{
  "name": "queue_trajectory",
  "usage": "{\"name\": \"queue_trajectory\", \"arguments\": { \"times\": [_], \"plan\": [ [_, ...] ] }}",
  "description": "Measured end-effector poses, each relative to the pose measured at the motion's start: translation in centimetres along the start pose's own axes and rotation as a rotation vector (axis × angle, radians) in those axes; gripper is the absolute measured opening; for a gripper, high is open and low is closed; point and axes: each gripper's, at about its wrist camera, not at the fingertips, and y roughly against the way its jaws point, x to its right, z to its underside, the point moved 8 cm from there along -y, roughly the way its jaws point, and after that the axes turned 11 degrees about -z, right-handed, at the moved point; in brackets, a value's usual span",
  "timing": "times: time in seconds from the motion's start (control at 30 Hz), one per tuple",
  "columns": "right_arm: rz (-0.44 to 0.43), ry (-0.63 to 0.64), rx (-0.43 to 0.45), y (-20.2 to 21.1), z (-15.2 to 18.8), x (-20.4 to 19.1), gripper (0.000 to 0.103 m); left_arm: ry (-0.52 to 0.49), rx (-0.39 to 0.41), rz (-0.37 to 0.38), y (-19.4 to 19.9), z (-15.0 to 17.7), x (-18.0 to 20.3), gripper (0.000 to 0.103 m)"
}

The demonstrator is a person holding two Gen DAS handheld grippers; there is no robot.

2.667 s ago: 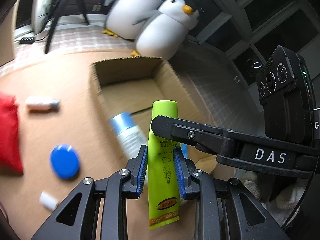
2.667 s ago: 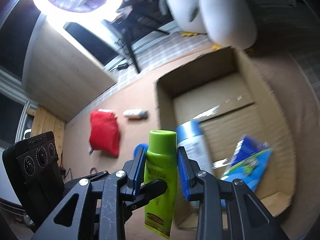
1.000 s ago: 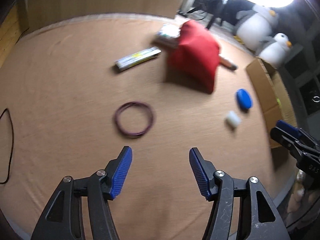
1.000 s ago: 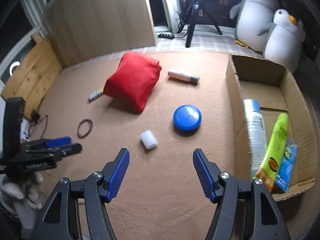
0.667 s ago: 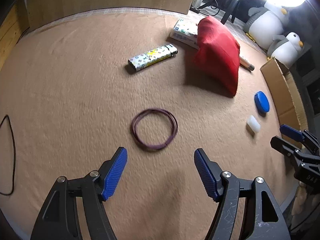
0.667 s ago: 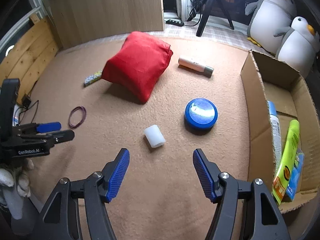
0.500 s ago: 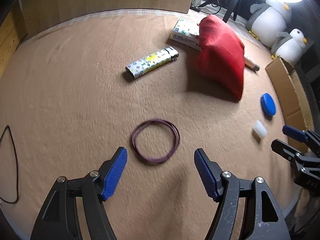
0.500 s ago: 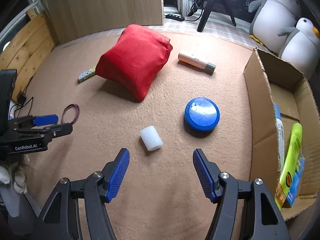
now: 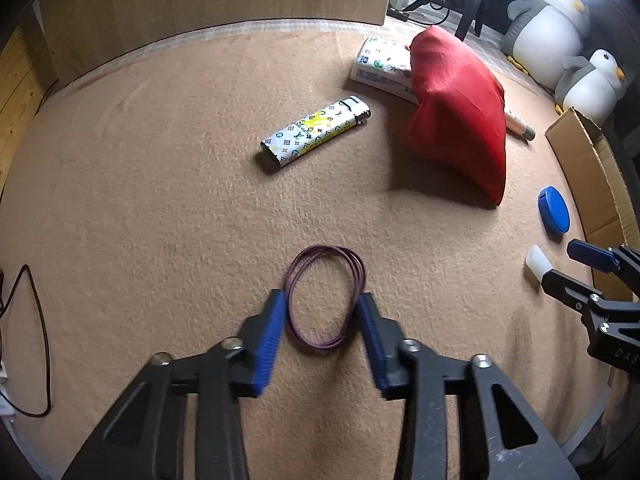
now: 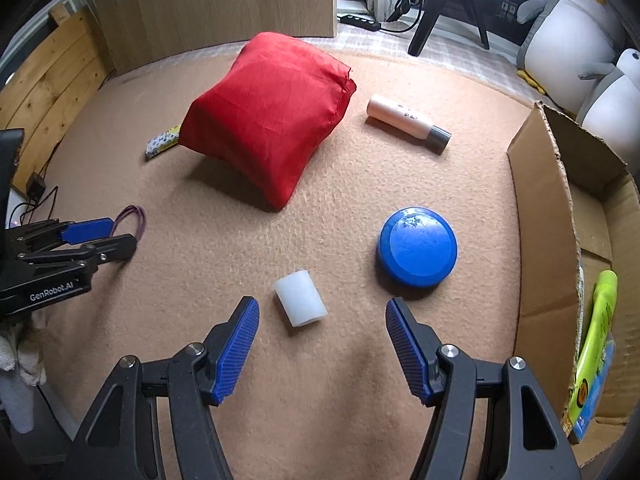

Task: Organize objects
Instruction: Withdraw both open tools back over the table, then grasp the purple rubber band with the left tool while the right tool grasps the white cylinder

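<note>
My left gripper (image 9: 323,304) is open, its blue pads on either side of a purple hair band (image 9: 325,295) that lies flat on the tan carpet. The band also shows in the right wrist view (image 10: 132,218) beside the left gripper (image 10: 108,236). My right gripper (image 10: 322,316) is open and empty, just behind a white cylinder (image 10: 300,298) and left of a blue round lid (image 10: 416,246). A cardboard box (image 10: 544,248) at the right holds a green tube (image 10: 596,340).
A red pouch (image 10: 272,120), a patterned lighter (image 9: 316,132), a tissue pack (image 9: 380,70) and a pink tube (image 10: 408,124) lie on the carpet. Two plush penguins (image 10: 576,28) and a tripod stand at the back. A thin cable (image 9: 38,340) lies at the left.
My left gripper moved forward and narrowed so its pads now flank the purple hair band. My right gripper moved closer to the white cylinder. The green tube went into the box earlier.
</note>
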Motion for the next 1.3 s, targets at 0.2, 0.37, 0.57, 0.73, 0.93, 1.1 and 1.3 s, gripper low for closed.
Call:
{"name": "queue_trajectory", "arguments": {
  "times": [0.2,0.37,0.57,0.73,0.93,1.1,1.3],
  "plan": [
    [-0.004,0.009,-0.017,-0.6,-0.1,-0.1,0.062,-0.02,0.008,0.023,0.2,0.0,1.1,0.009],
    [-0.02,0.022,-0.031,-1.2,-0.1,-0.7,0.062,-0.002,0.002,0.06,0.3,0.0,1.5,0.005],
    [-0.033,0.02,-0.044,-1.8,0.0,-0.7,0.042,0.02,-0.006,0.09,0.4,0.0,1.5,0.005],
    [-0.037,0.026,-0.034,-1.8,-0.1,-0.6,0.022,0.018,-0.002,0.099,-0.1,-0.4,1.7,0.005],
    [-0.044,0.033,-0.028,-1.7,-0.1,-0.7,0.015,0.026,0.004,0.11,0.0,-0.3,2.0,0.002],
    [-0.057,0.023,-0.013,-1.3,-0.1,-0.6,0.012,0.042,0.012,0.11,0.7,-0.2,1.5,0.002],
    [-0.072,0.016,0.014,-0.3,-0.1,-0.8,0.012,0.049,0.035,0.122,2.4,-0.3,1.2,0.002]
  ]
}}
